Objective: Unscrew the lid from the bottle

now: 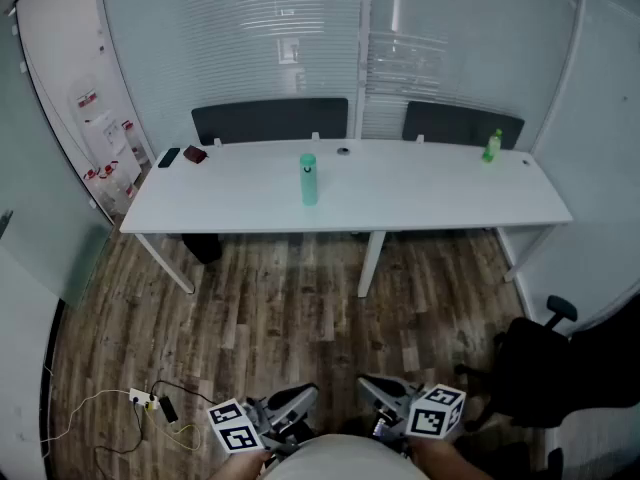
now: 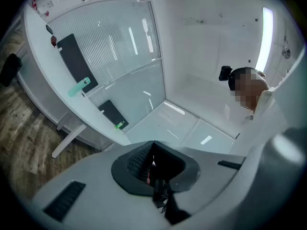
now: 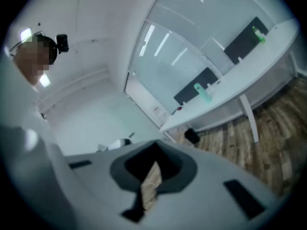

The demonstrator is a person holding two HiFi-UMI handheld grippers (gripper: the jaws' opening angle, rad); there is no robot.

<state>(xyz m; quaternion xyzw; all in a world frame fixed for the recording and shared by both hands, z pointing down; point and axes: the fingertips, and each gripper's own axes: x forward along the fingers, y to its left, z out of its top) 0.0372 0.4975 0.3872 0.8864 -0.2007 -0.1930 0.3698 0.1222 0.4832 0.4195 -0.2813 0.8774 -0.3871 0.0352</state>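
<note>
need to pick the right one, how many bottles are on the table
2. A teal bottle stands near the middle of the white table; a green bottle stands near its far right corner. No third shows in any view.

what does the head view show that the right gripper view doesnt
Only the head view: a power strip with cables on the floor, a black office chair at the right, and the left tongs.
Only the right gripper view: the camera on the person's head and a ceiling light.
Both: the white table, the teal bottle standing on it with its lid on, the green bottle, the wood floor, and the right tongs, shut and empty.
</note>
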